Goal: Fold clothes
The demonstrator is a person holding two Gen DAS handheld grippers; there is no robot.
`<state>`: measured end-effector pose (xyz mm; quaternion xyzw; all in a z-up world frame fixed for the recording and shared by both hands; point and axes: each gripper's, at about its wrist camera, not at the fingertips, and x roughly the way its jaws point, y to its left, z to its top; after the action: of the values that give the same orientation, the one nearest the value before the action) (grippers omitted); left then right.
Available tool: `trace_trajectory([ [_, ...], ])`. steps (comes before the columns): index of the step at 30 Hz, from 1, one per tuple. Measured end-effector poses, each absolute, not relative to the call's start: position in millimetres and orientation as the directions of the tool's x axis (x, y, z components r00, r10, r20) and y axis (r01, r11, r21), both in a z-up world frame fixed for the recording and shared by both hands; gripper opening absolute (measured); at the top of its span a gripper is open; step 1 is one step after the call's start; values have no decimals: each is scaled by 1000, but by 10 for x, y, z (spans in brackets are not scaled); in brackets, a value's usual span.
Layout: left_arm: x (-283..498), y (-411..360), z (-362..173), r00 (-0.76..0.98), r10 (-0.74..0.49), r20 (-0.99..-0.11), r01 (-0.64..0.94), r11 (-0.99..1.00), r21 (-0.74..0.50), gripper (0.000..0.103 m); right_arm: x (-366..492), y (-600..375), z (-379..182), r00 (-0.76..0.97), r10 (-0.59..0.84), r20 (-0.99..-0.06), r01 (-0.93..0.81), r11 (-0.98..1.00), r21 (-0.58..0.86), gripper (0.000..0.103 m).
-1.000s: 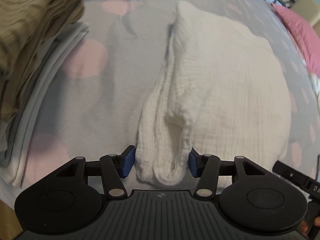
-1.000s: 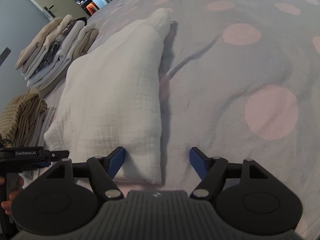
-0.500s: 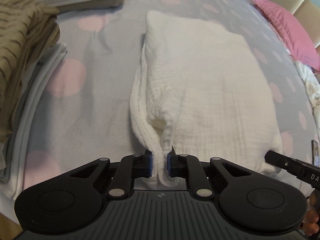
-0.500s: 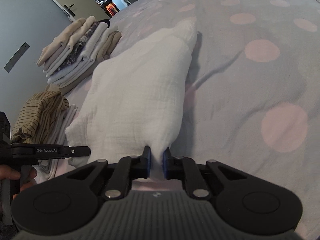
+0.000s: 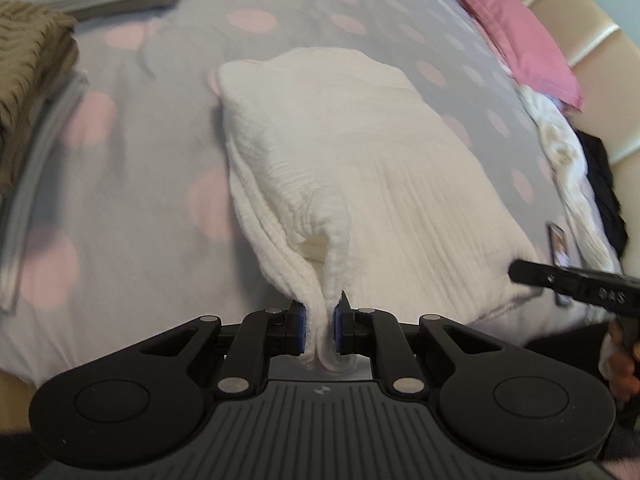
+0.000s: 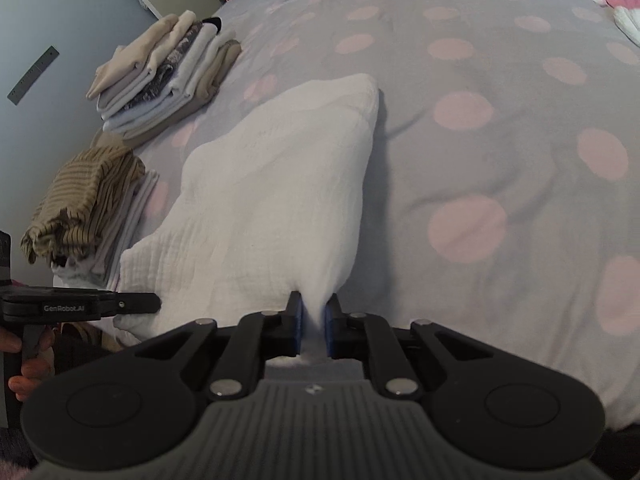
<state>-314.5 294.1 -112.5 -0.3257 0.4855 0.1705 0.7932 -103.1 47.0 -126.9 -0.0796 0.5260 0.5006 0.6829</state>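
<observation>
A white crinkled garment (image 5: 360, 168) lies partly folded on the grey bedspread with pink dots (image 5: 140, 160). My left gripper (image 5: 320, 330) is shut on the garment's near left corner, where several layers bunch between the blue pads. In the right wrist view the same white garment (image 6: 272, 200) stretches away, and my right gripper (image 6: 313, 330) is shut on its near right corner. The near edge hangs lifted between the two grippers. The right gripper's body (image 5: 576, 284) shows at the right of the left wrist view, and the left gripper's body (image 6: 76, 304) at the left of the right wrist view.
A brown striped folded pile (image 6: 80, 204) sits on pale folded cloth left of the garment. A taller stack of folded clothes (image 6: 164, 76) lies farther back. A pink pillow (image 5: 516, 36), loose white and dark clothes (image 5: 576, 184) and a phone (image 5: 560, 248) lie at the right. A door (image 6: 80, 8) stands behind.
Both grippers went from open around the garment's near corners to shut on them. They have since lifted and pulled the near edge up, and the garment now looks shorter.
</observation>
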Motion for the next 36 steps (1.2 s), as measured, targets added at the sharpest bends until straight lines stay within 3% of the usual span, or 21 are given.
trace_trajectory([
  [11, -3159, 2766, -1284, 391, -51, -919, -609, 734, -300, 16, -1067, 330, -1615, -73, 548, -833, -758, 512, 403, 14],
  [16, -3169, 2769, -1211, 383, -33, -923, -604, 747, -277, 27, -1058, 307, -1624, -46, 529, -848, -764, 528, 371, 29],
  [18, -3173, 2798, -1152, 395, -26, -918, -600, 750, -279, 34, -1035, 292, -1572, -25, 533, -846, -766, 534, 359, 40],
  [20, -3190, 2865, -1078, 422, -20, -906, -598, 746, -295, 42, -1003, 292, -1512, -11, 542, -841, -764, 538, 356, 45],
  [29, -2974, 3217, -749, 463, 121, -878, -604, 768, -213, 50, -963, 579, -1312, 18, 565, -825, -806, 496, 323, 55],
  [36, -2748, 3499, -824, 476, 198, -857, -666, 717, -204, 50, -951, 952, -1200, 49, 586, -809, -830, 474, 293, 66],
])
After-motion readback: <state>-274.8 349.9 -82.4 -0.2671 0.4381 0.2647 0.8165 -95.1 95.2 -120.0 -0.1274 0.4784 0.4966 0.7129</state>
